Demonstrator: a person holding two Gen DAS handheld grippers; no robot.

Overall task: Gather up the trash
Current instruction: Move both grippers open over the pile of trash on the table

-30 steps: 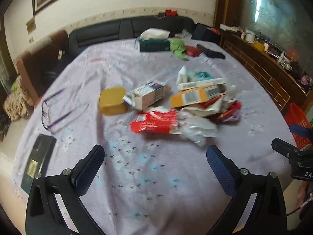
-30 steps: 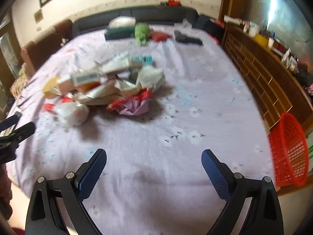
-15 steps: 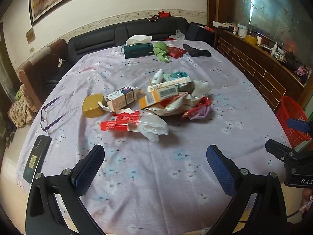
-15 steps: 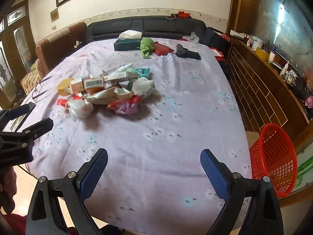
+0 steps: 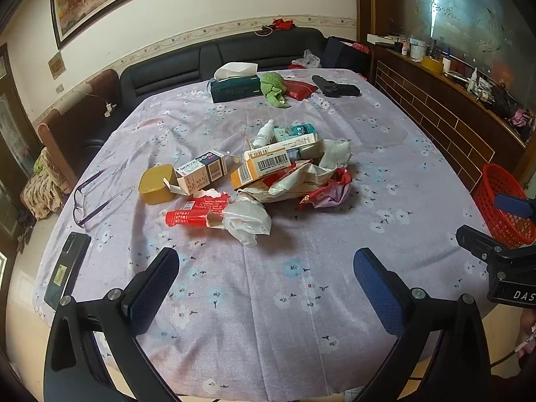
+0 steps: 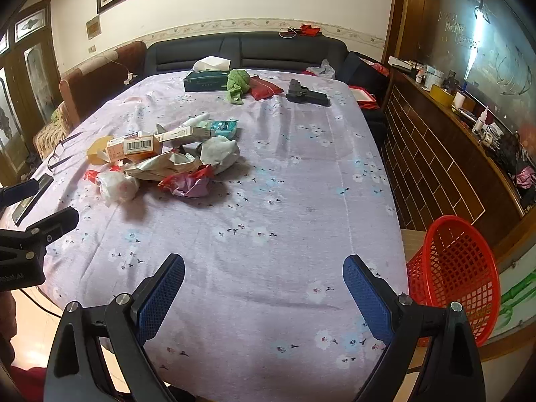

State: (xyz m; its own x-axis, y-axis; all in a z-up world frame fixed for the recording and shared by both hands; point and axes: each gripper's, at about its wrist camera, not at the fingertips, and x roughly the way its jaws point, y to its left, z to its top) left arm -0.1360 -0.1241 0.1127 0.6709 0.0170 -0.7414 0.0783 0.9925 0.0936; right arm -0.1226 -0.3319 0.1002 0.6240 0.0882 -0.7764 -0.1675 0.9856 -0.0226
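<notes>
A heap of trash (image 5: 268, 174) lies mid-table: cardboard boxes, a red wrapper (image 5: 194, 212), a crumpled clear bag (image 5: 249, 221), a purple-red wrapper (image 5: 330, 191) and a small white bottle. The same trash heap (image 6: 167, 160) shows at the left in the right wrist view. My left gripper (image 5: 266, 288) hovers open above the near table edge, well short of the heap, holding nothing. Further right, my right gripper (image 6: 264, 291) is open and empty too. A red mesh basket (image 6: 459, 274) stands on the floor beside the table's right side.
Glasses (image 5: 97, 197) and a phone (image 5: 67, 273) lie at the table's left edge. A yellow tub (image 5: 157, 184) sits beside the boxes. At the far end are a tissue box (image 5: 234, 87), green cloth (image 5: 273, 87), red pouch and black object (image 5: 335, 88). A wooden counter runs along the right.
Both grippers have drawn back and risen from the table, so the trash heap looks smaller and farther away. Neither gripper has taken hold of anything.
</notes>
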